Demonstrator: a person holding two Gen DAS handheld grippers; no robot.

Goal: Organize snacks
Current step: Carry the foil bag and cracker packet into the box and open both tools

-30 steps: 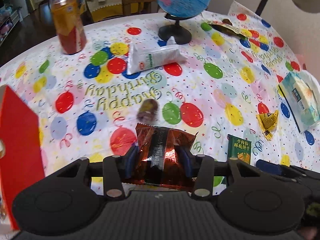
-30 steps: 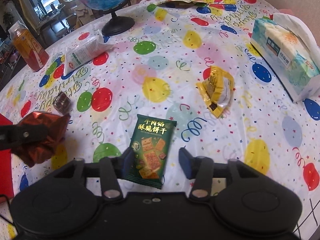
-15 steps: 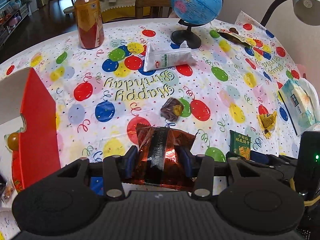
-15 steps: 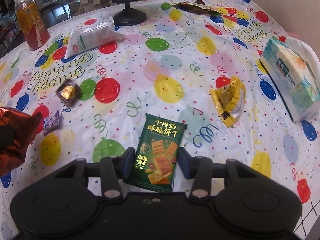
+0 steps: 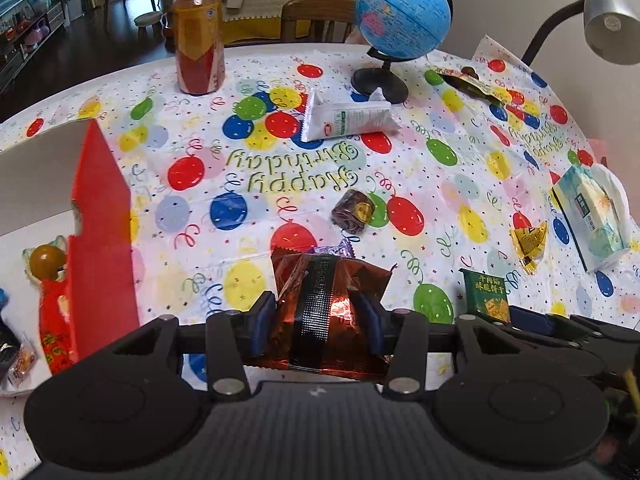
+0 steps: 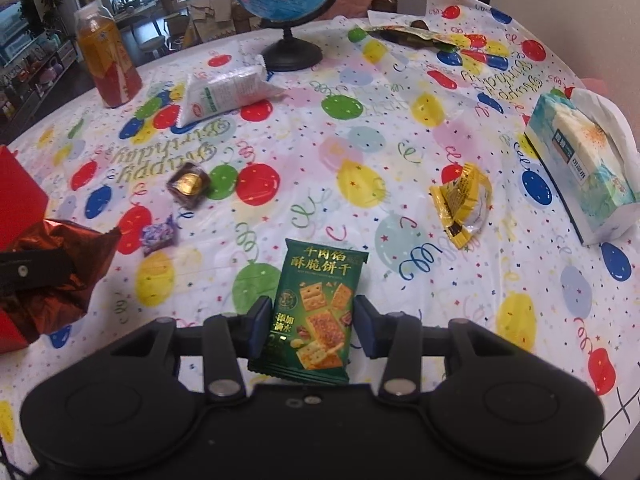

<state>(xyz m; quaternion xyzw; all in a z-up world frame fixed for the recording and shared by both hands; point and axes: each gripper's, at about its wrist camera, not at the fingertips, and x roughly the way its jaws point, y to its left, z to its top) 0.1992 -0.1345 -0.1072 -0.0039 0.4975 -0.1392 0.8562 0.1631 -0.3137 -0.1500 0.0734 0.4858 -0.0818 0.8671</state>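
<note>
Here my left gripper (image 5: 316,322) is clamped on a crinkled red foil snack packet (image 5: 326,312), its blue pads pressing both sides, lifted above the balloon tablecloth (image 5: 280,168); the open red box (image 5: 100,240) stands to the left, a few snacks already inside. My right gripper (image 6: 310,326) brackets the green cracker packet (image 6: 318,312); the left pad touches it, the right pad sits just beside, so I cannot tell whether it is gripped. A dark round sweet (image 6: 188,185), a small purple candy (image 6: 159,236) and a yellow packet (image 6: 462,204) lie further out; a tissue box (image 6: 580,168) sits far right.
</note>
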